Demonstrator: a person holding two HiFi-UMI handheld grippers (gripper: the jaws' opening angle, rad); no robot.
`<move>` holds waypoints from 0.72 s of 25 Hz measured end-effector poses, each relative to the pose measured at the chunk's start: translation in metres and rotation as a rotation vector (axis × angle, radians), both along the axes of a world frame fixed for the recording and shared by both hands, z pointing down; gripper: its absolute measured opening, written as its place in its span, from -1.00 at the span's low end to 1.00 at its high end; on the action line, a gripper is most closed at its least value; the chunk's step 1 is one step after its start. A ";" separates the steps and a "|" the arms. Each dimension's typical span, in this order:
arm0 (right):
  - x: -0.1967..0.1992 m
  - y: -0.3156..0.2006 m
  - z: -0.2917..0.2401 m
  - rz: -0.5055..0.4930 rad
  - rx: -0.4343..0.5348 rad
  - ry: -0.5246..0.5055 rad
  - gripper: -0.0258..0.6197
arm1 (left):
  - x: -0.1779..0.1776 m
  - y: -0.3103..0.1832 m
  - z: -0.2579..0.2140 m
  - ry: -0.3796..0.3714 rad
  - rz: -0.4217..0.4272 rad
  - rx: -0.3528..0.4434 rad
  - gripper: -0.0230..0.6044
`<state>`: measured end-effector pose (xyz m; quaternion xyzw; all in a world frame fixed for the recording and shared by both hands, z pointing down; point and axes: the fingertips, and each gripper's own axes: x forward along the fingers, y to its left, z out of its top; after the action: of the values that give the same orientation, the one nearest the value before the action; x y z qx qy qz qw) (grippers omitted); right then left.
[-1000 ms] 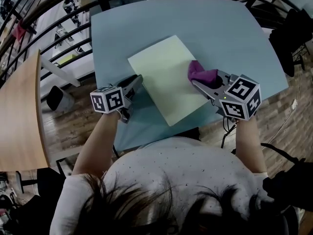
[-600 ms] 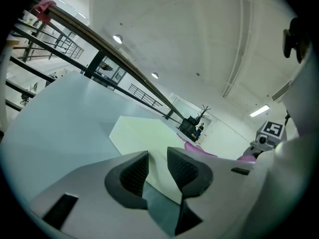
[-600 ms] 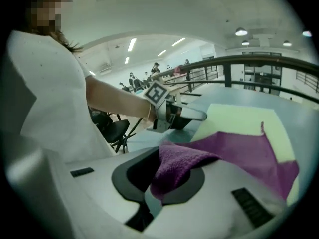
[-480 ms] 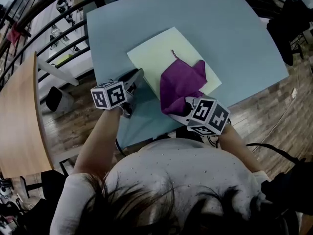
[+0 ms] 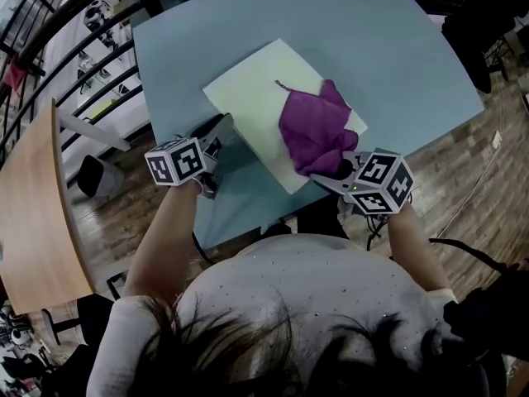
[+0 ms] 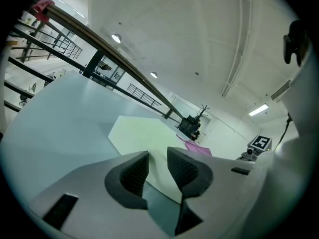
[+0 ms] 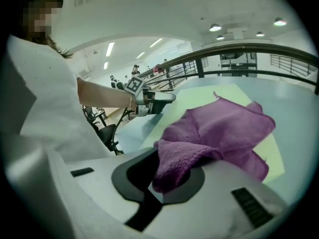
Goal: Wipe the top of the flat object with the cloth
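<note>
Purple cloth [image 7: 224, 128], pinched tight in my right gripper [image 7: 172, 169], spreads ahead over the sheet [image 5: 248, 98]. My left gripper [image 6: 158, 166] stands half-parted at the sheet's edge, empty.

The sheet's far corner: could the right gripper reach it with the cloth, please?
Probably yes: the right gripper grips the cloth on the near right of the sheet, the surface beyond lies bare, and the left gripper sits off to one side.

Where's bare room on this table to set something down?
Bare table beyond the sheet and right of it. The sheet's far-left half is bare too. Crowded at the near side: the cloth, in the right hand-held gripper, covers the sheet's right part; the left hand-held gripper is at its near-left edge.
</note>
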<state>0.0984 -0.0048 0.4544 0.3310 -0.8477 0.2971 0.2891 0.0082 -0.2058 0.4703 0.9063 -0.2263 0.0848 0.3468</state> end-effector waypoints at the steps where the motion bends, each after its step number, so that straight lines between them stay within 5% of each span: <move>1: 0.011 -0.002 0.000 0.034 0.003 0.000 -0.86 | 0.001 0.000 0.000 0.001 0.001 0.001 -0.55; 18: 0.146 -0.039 -0.004 0.522 0.065 -0.040 -0.87 | 0.004 0.000 -0.003 -0.004 -0.002 0.003 -0.55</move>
<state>0.2439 -0.0442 0.4506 0.5416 -0.7483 0.3409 0.1748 0.0125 -0.2058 0.4668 0.9063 -0.2279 0.0862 0.3453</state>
